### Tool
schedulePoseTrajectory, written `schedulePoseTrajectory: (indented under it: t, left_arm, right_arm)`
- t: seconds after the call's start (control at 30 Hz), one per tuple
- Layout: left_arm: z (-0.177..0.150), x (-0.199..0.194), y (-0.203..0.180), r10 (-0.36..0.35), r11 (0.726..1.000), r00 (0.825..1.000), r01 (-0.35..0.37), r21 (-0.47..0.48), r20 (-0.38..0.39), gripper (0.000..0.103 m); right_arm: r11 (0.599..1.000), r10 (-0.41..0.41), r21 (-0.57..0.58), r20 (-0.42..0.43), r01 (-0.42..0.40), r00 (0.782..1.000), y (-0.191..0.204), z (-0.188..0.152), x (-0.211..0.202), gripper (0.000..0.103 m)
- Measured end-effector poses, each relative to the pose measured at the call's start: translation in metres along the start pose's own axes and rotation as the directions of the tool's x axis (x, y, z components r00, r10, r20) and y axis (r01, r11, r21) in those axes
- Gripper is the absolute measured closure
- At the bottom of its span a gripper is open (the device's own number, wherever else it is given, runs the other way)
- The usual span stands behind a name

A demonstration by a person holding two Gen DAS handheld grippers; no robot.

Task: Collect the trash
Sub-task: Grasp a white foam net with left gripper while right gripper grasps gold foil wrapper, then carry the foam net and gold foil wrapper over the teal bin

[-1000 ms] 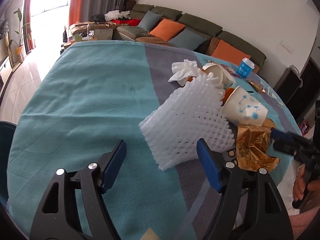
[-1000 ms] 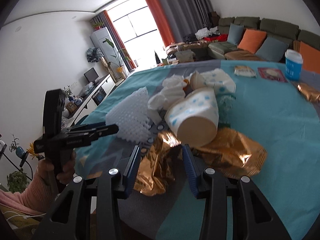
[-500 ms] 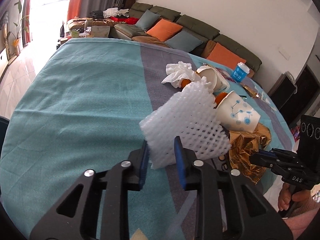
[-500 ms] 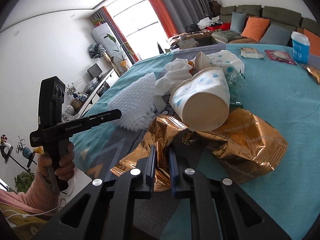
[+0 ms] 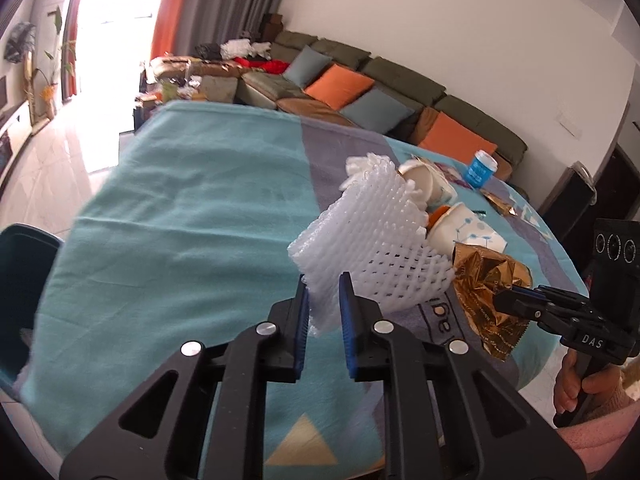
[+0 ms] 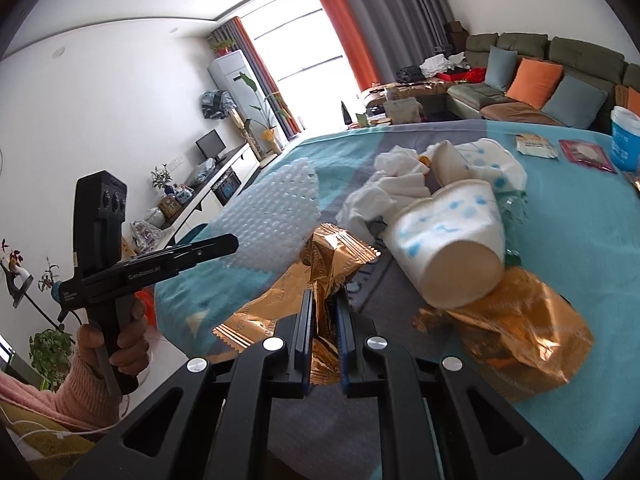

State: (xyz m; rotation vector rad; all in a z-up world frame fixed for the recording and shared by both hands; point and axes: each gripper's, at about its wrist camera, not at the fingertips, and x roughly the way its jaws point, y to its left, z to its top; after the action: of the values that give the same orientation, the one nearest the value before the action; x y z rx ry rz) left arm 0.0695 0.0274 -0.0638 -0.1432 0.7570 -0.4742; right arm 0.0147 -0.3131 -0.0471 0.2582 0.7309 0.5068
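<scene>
A white foam net (image 5: pixel 376 236) is lifted off the teal tablecloth (image 5: pixel 192 216). My left gripper (image 5: pixel 323 280) pinches the net's lower corner, its jaws still closing on it. In the right wrist view the same net (image 6: pixel 276 216) hangs from the left gripper (image 6: pixel 232 244). My right gripper (image 6: pixel 323 296) is shut on a crumpled gold wrapper (image 6: pixel 332 256), raised at the near table edge; the left wrist view shows that wrapper (image 5: pixel 484 276) in the right gripper (image 5: pixel 516 296). A hand in a pink sleeve holds each tool.
A dotted paper cup (image 6: pixel 452 240) lies on its side over a second gold bag (image 6: pixel 520 332), with white tissue (image 6: pixel 396 184) and another cup behind. A blue tub (image 5: pixel 482 166) and small packets sit farther back. A dark teal bin (image 5: pixel 24 264) stands off the table's left edge.
Both grippers closed: the left on the foam net's corner, the right on the gold wrapper. The left then lifted the net and the right raised the wrapper's end.
</scene>
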Motion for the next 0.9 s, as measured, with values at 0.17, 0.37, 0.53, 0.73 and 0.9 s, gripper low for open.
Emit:
schedulePoseTrajectory:
  t: [0.17, 0.37, 0.53, 0.73, 0.9]
  left_arm:
    - [-0.002, -0.022, 0.009, 0.028, 1.0, 0.999, -0.027, -0.015, 0.041, 0.088]
    - [-0.004, -0.045, 0.019, 0.09, 0.995, 0.992, -0.087, -0.039, 0.094, 0.088]
    - [-0.007, -0.064, 0.033, 0.143, 0.987, 0.98, -0.132, -0.087, 0.137, 0.088]
    - [-0.01, -0.085, 0.056, 0.197, 0.973, 0.966, -0.172, -0.156, 0.164, 0.088]
    - [-0.013, -0.101, 0.07, 0.245, 0.958, 0.951, -0.207, -0.199, 0.188, 0.088]
  right_arm:
    - [1.0, 0.02, -0.022, 0.014, -0.019, 1.0, 0.012, 0.006, 0.008, 0.094]
    - [0.998, 0.044, -0.057, 0.028, -0.042, 0.999, 0.032, 0.011, 0.02, 0.094]
    - [0.995, 0.07, -0.07, 0.038, -0.067, 0.997, 0.042, 0.019, 0.03, 0.094]
    - [0.989, 0.106, -0.109, 0.025, -0.103, 0.994, 0.059, 0.028, 0.044, 0.094]
    - [0.98, 0.14, -0.147, 0.01, -0.137, 0.99, 0.078, 0.037, 0.057, 0.094]
